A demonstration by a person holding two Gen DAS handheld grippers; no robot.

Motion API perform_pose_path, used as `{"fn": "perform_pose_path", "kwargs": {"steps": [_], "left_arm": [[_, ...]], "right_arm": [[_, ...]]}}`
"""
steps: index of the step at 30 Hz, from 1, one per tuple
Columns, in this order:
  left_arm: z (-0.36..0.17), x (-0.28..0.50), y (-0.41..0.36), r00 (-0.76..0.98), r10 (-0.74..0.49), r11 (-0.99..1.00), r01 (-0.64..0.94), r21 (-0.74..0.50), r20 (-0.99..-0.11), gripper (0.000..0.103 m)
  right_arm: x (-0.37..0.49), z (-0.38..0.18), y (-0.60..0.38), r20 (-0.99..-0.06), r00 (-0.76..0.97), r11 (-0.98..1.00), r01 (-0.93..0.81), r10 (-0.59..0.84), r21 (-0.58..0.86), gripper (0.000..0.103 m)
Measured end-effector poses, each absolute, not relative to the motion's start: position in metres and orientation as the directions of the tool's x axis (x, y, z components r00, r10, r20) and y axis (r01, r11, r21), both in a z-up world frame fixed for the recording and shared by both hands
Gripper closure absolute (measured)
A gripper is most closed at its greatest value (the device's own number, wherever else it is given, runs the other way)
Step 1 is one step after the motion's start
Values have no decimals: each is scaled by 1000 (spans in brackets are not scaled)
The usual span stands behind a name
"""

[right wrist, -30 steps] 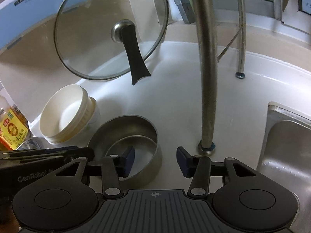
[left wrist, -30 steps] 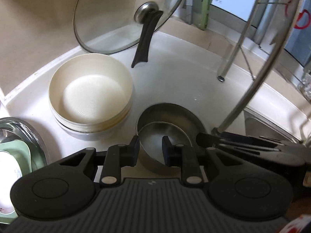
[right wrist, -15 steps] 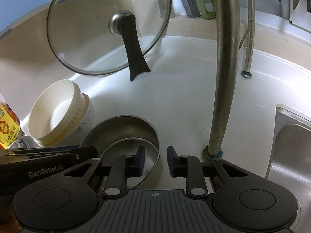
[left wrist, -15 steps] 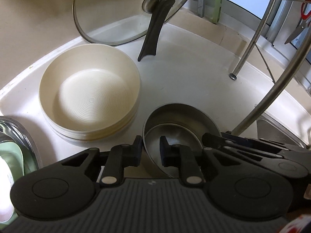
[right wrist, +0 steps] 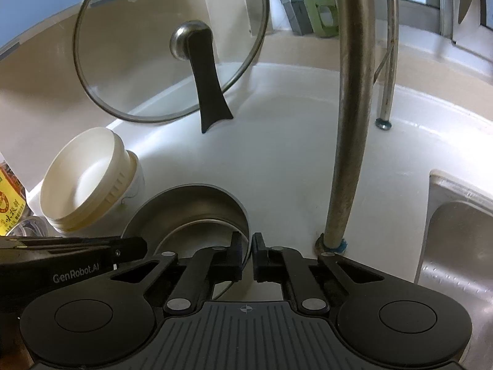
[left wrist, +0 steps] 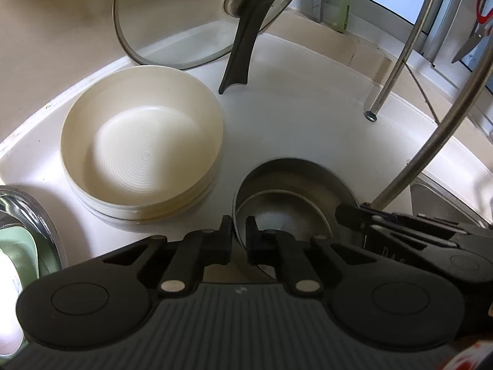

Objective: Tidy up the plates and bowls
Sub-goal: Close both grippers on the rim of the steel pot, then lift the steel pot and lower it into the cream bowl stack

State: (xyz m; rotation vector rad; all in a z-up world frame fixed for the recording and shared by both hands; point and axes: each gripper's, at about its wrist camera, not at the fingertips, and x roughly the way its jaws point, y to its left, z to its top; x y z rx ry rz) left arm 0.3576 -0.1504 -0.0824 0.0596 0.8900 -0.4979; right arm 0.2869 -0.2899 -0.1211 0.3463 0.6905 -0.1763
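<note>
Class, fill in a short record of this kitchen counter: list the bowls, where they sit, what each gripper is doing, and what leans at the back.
metal bowls: two nested, on the white counter
cream bowls: stacked beside them
left gripper: jaws just closed on the metal bowls' rim
right gripper: jaws just closed on the opposite rim
glass lid: propped against the wall

Steel bowls gripped at the rim, cream bowls stacked beside them

A round steel bowl with a smaller steel bowl nested inside is seen upright directly ahead of the left gripper and right gripper, its rim pinched at opposite sides. Stacked cream ribbed bowls are set upright, just beside it, forward-left of the left gripper.
</note>
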Motion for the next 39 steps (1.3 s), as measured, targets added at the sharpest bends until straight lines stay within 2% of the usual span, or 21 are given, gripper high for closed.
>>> {"fn": "perform_pose_path", "kwargs": {"steps": [21,39], "left_arm": [[-34,334,-142,583,-461,860,480,-174,-669,96],[11,350,-78,725,-356,927,356,-122,-590,96]], "right_arm": [[265,-68,-292,-567,821,943,244,-76,227,98],[309,-20,-237,-449,892,967,73,47,245,98]]}}
